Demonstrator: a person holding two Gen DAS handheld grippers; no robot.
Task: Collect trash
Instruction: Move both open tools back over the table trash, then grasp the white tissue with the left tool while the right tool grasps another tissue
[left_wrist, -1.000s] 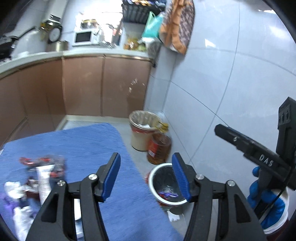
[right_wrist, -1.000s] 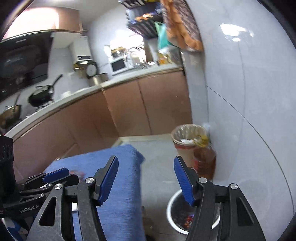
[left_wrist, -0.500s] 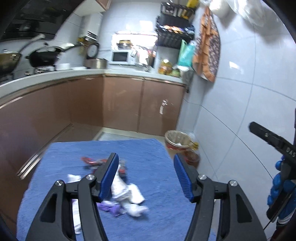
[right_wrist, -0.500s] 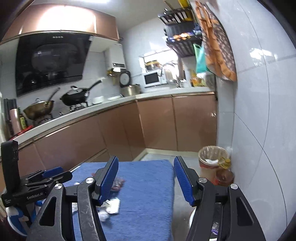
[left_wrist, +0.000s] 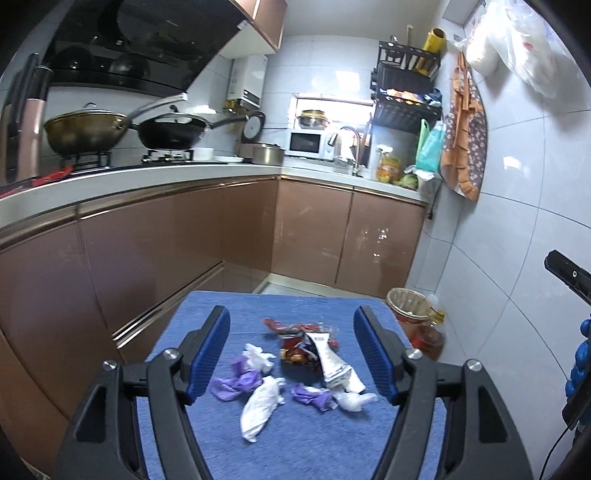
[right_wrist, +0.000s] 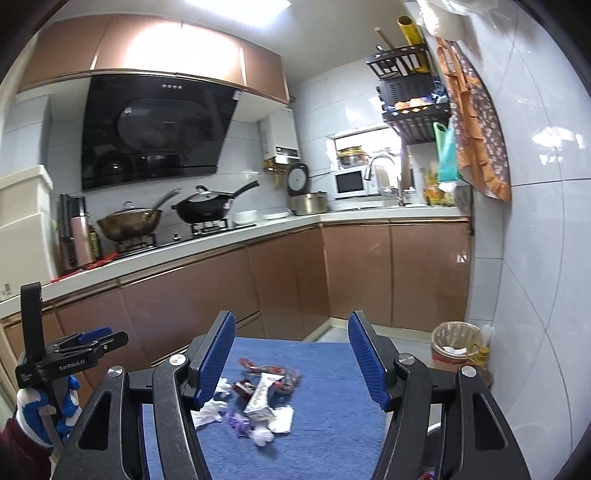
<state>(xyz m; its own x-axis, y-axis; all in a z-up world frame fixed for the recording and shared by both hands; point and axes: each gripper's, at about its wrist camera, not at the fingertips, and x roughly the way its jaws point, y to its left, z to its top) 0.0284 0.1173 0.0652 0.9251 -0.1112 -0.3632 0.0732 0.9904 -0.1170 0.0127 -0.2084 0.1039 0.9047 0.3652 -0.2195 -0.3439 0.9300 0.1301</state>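
Left gripper (left_wrist: 291, 350) and right gripper (right_wrist: 290, 356) both released, empty, above trash pile (left_wrist: 295, 365) on blue tabletop (left_wrist: 332, 435); lined bin (left_wrist: 408, 304) at 2 o'clock.

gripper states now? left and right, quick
Left gripper: open, empty, above the trash pile.
Right gripper: open, empty.

You see white and purple wrappers (left_wrist: 258, 384) on a blue cloth (left_wrist: 325, 443), brown cabinets (left_wrist: 310, 236), and an orange floral apron (left_wrist: 465, 136).
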